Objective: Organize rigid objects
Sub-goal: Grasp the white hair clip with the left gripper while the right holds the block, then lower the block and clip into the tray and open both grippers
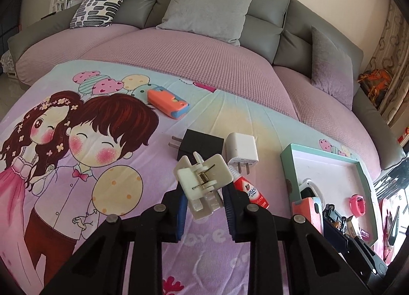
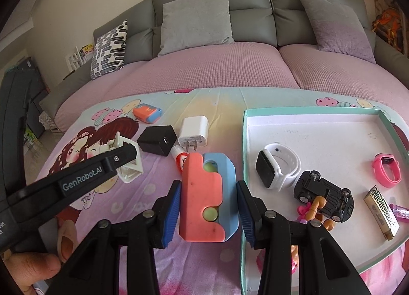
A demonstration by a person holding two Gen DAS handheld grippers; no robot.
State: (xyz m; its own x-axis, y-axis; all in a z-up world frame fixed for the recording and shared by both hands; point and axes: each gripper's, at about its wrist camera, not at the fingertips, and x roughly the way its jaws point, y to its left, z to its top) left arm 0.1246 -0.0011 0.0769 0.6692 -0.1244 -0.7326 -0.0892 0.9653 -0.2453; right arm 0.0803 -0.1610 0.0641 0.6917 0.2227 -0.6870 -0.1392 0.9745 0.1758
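- Holding a white spring clip (image 1: pixel 202 185), the left gripper (image 1: pixel 204 208) has its jaws closed on the clip's lower end. The right wrist view shows the clip clear of the cloth (image 1: pixel 76 218), so this one looks picked but not yet delivered.
- The right gripper (image 2: pixel 208 208) is partly closed on a coral-and-blue toy (image 2: pixel 207 197), pads against both its sides. It hangs just left of the tray's (image 2: pixel 319 126) near rim — close to drop-off, I judge, but not yet over the tray floor.
- Already in the tray: a white watch (image 2: pixel 278 167), a black toy car (image 2: pixel 324 192), a pink band (image 2: pixel 386 169), a gold patterned bar (image 2: pixel 382 208), and a small pink-and-orange figure (image 2: pixel 311 210) partly hidden by the car.
- Left on the cloth: a black charger (image 1: pixel 199 145), a white charger (image 1: pixel 241 153) just beside it, a red-labelled tube (image 1: pixel 253 190) lying near the white charger's prongs, and a second coral-and-blue toy (image 1: pixel 167 100) farther back, well apart from the rest.
- By that count the job looks roughly half done — five items placed, two in hand, four waiting.
- The tray still has bare floor toward its far side, so room should not be a problem for what remains.
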